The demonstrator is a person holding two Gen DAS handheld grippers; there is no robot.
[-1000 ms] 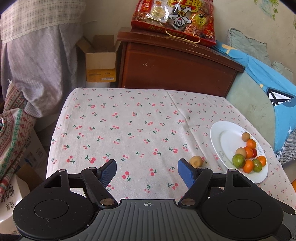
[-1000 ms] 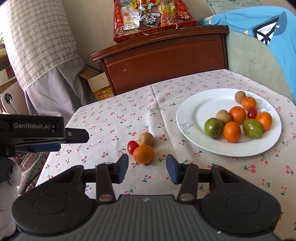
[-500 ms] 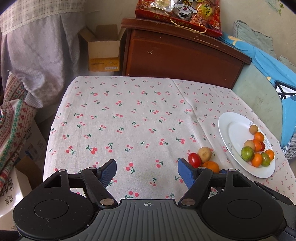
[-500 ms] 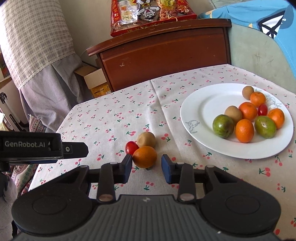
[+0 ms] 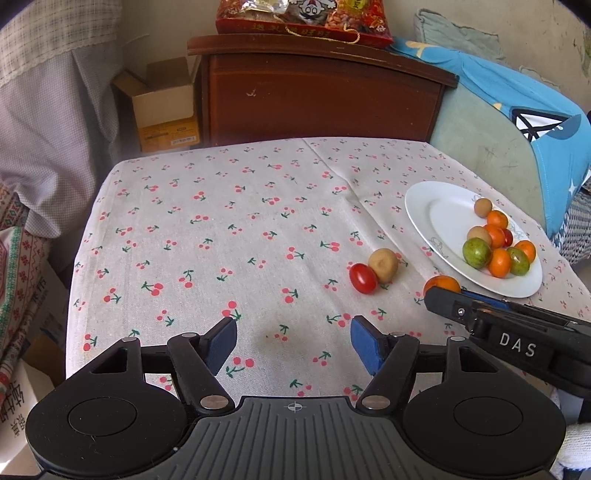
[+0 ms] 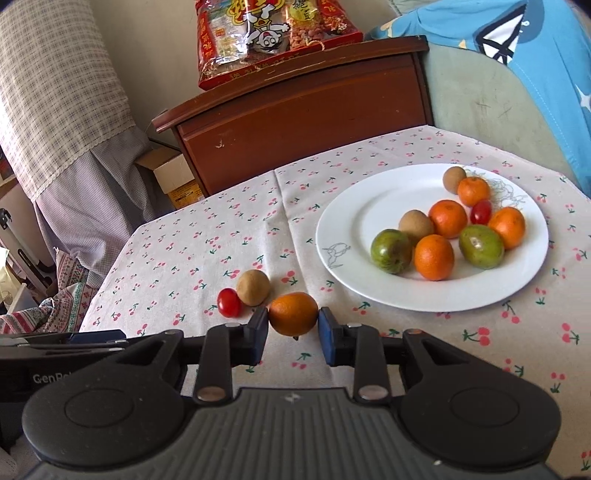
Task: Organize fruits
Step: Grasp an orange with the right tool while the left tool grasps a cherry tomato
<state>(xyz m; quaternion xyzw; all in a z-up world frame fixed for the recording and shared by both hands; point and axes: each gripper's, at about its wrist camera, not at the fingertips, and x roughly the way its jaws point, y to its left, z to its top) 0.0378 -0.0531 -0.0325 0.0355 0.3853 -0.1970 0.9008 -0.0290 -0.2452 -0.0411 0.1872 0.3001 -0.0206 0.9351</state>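
My right gripper [image 6: 293, 326] is shut on an orange [image 6: 293, 313], held just above the cherry-print tablecloth. To its left lie a red cherry tomato [image 6: 229, 302] and a brown kiwi [image 6: 253, 287]. A white plate [image 6: 354, 221] to the right holds several oranges, green fruits, kiwis and a tomato. In the left wrist view my left gripper [image 5: 293, 341] is open and empty over the cloth; the tomato [image 5: 363, 278], kiwi [image 5: 383, 264], held orange [image 5: 441, 285] and plate [image 5: 436, 210] lie ahead to its right.
A brown wooden cabinet [image 5: 317, 92] with a red snack bag [image 5: 303, 18] stands behind the table. A cardboard box [image 5: 162, 107] is on the floor at the back left. A blue-covered seat [image 5: 517, 122] stands at the right. Cloth-covered furniture [image 6: 62, 92] is at the left.
My right gripper moved forward and closed on the orange, lifting it slightly. My left gripper pulled back and turned, so the fruits and plate now lie further ahead of it.
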